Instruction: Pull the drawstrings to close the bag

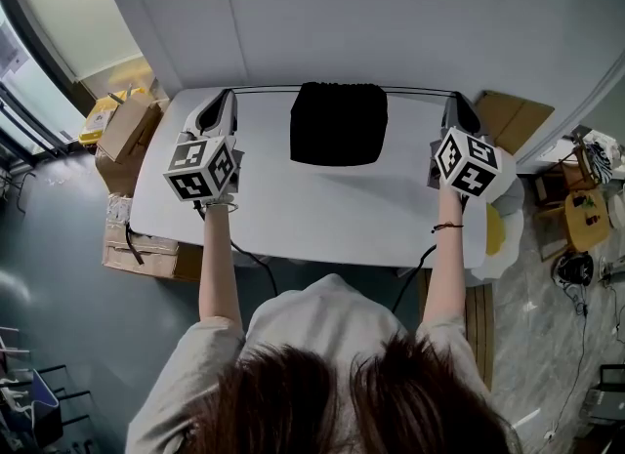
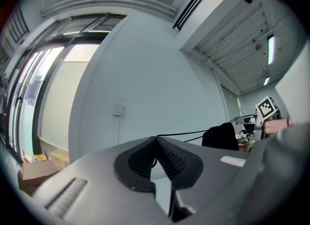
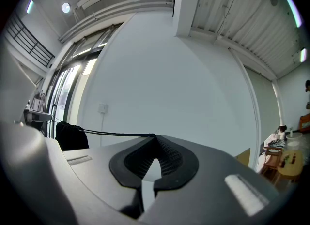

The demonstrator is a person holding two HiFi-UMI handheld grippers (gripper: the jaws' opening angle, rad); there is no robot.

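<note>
Desk [image 1: 322, 218]: white, and it carries only the task's thing.
Bag [image 1: 338, 123]: black cloth, lying flat at the middle of the desk's far edge. It looks soft and light, so it will likely bunch at the mouth and may slide across the smooth top rather than resist a pull. Whether the mouth is fully gathered cannot be made out.
Left claw [image 2: 156, 139]: at the desk's far left corner, pointing level, jaws pinched together on the thin cord at their very tips.
Right claw [image 3: 155, 137]: at the far right corner, pointing level, jaws likewise closed on the cord at their tips.
Left drawstring [image 1: 264, 88]: thin black cord, running straight and taut along the far edge from the bag to the left claw.
Right drawstring [image 1: 415, 89]: the same, running to the right claw.
Hold: each cord is best taken near its free end. They are thin and probably slick, so a tip pinch could slip. An even, opposite pull should keep the bag centred.
</note>
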